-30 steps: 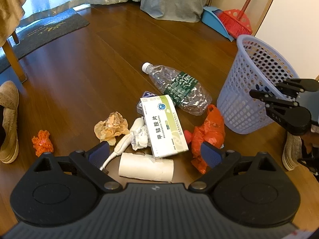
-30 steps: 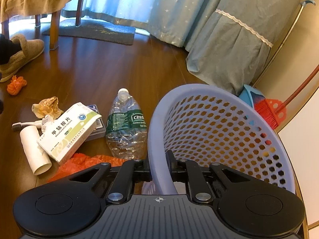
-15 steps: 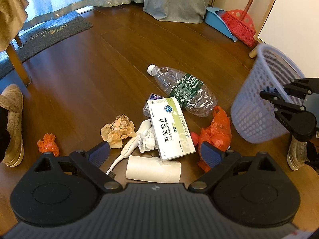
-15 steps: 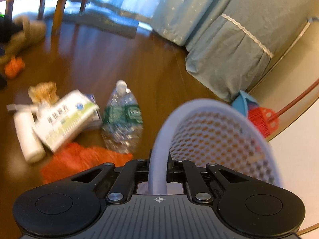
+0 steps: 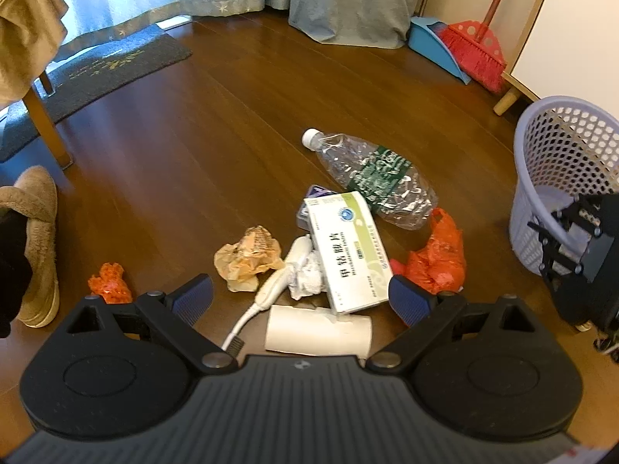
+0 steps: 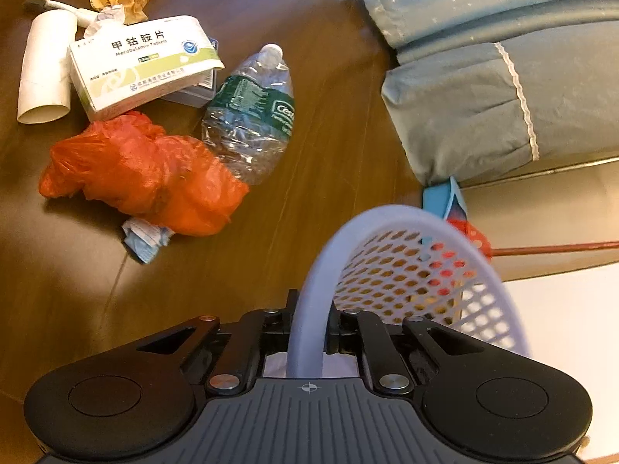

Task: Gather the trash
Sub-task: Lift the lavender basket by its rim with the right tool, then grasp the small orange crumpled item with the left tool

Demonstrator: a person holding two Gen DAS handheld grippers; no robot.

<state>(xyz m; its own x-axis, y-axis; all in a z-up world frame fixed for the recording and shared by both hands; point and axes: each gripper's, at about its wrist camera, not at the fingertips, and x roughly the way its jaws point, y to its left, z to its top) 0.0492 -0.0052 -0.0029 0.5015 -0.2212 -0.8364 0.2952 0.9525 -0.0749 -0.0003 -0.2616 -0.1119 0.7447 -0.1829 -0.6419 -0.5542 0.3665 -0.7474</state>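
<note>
The right gripper (image 6: 307, 332) is clenched on the rim of the lavender basket (image 6: 406, 270), one jaw inside the wall and one outside, so the whole basket hangs off that single pinch at its near edge. The left gripper (image 5: 300, 294) hovers with its jaws spread wide and nothing between them, its blue pads (image 5: 193, 297) framing the litter on the wooden floor (image 5: 193, 135). Just ahead of it lie a cardboard tube (image 5: 317, 328), a white medicine box (image 5: 344, 255), crumpled white tissue (image 5: 307, 276) and a brown paper wad (image 5: 247, 257). A crushed clear bottle (image 5: 371, 178) lies beyond them, an orange plastic bag (image 5: 433, 259) lies toward the basket, and a small orange scrap (image 5: 110, 282) sits apart near a slipper (image 5: 36, 239). The risk, as I judge it, is the basket: gripped at one spot, it can pivot or slip from the pads and tip over. If it ends up well apart from the pile, light pieces such as the tissue could miss the opening. The box rests on the tissue and another small box, so a grab there may scatter its neighbours.
</note>
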